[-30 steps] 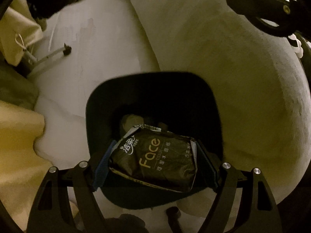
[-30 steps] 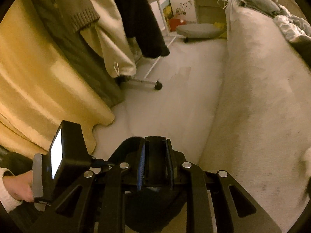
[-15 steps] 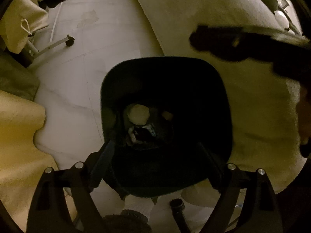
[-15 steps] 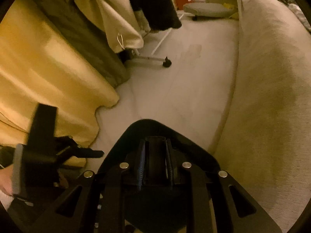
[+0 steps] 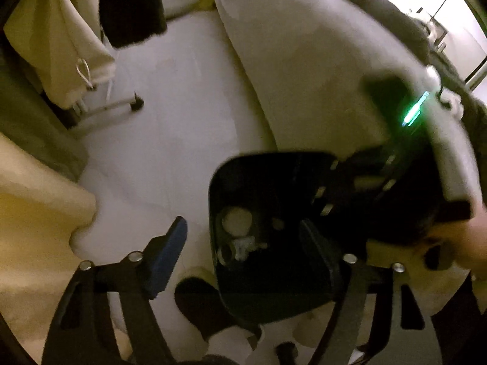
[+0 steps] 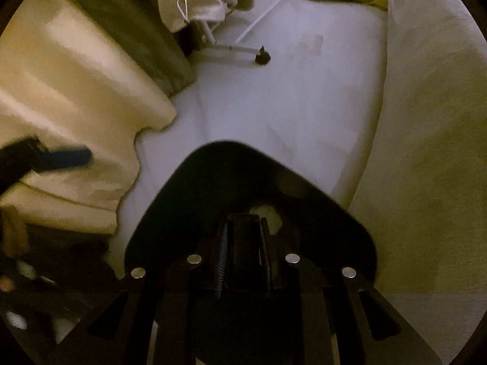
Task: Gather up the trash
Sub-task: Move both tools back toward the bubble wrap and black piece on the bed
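Observation:
A black trash bin [image 5: 274, 298] stands on the pale floor, seen from above. Inside lie a white crumpled wad [image 5: 236, 222] and a dark packet with a pale edge [image 5: 243, 245]. My left gripper [image 5: 243, 243] hangs above the bin's left side with its jaws closing and nothing pressed between them; its blue pad [image 5: 170, 249] is over the floor. My right gripper [image 6: 243, 228] is shut just above the bin [image 6: 197, 197], with the white wad [image 6: 268, 213] beyond its tips. It also shows as a blurred dark shape with a green light [image 5: 395, 164].
A cream sofa or bed [image 5: 319, 76] borders the bin on the right. Yellow fabric [image 5: 30, 213] hangs on the left. A clothes rack's wheeled foot [image 5: 137, 103] and hanging garments [image 5: 61, 30] stand behind. A person's foot [image 5: 197, 301] is near the bin.
The dark tissue packet left my left gripper and dropped into the bin. The left gripper then rose and shifted left. My shut right gripper came down over the bin.

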A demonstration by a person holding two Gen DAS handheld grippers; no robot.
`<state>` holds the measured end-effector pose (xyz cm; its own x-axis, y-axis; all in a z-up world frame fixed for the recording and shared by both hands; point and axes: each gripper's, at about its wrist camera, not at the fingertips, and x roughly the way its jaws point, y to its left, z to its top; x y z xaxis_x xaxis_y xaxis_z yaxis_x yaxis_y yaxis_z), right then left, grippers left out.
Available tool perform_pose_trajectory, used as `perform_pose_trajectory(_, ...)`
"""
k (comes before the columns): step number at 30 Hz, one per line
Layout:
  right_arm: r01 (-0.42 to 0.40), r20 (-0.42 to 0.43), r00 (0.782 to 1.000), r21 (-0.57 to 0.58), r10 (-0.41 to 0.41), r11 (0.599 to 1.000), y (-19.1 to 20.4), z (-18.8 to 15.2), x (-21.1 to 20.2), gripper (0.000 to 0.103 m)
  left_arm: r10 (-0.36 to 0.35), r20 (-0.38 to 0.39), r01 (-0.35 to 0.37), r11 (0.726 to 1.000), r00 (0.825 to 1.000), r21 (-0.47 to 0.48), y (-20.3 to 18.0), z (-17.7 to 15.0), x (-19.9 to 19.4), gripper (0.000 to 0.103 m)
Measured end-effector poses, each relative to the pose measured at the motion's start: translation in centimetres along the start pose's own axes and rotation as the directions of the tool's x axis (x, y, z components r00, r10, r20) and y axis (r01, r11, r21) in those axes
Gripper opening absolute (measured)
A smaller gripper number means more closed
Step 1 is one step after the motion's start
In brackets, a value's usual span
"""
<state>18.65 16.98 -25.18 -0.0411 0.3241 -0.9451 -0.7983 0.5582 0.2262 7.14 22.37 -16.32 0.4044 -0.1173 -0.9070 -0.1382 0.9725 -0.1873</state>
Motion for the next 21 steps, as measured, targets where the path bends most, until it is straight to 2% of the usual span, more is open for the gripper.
perform_pose_trajectory(3,0.011,-0.03,0.999,-0.011,-0.011,1.0,0.2,-0.4,1.1,0.02,-0.022,0.083,0.022,1.0,0.996,0.003,-0.4,1.1,-1.9,0.071)
perform_pose_trajectory(8,0.02,-0.069,0.997,-0.022,-0.022,1.0,0.5,-1.0,2.2,0.02,-0.051,0.209,0.05,0.999,0.977,0.014,-1.2,2.3,-4.6,0.067)
perform_pose_trajectory(18,0.046,-0.13,0.99,-0.069,-0.054,0.997,1.0,-1.5,3.3,0.021,-0.078,0.331,0.067,0.997,0.94,0.044,-1.9,3.1,-7.0,0.066)
perform_pose_trajectory(19,0.045,-0.138,0.989,-0.069,-0.054,0.997,0.9,-1.5,3.4,0.029,-0.082,0.34,0.068,0.996,0.937,0.051,-1.9,3.0,-7.0,0.066)
perform_pose_trajectory(20,0.045,-0.145,0.988,-0.067,-0.054,0.997,0.9,-1.6,3.5,0.043,-0.082,0.35,0.067,0.996,0.933,0.055,-2.0,3.0,-7.1,0.066)
perform_pose_trajectory(21,0.05,-0.146,0.987,-0.065,-0.059,0.997,0.9,-1.6,3.6,0.047,-0.082,0.358,0.067,0.996,0.93,0.054,-1.9,3.1,-7.1,0.066)
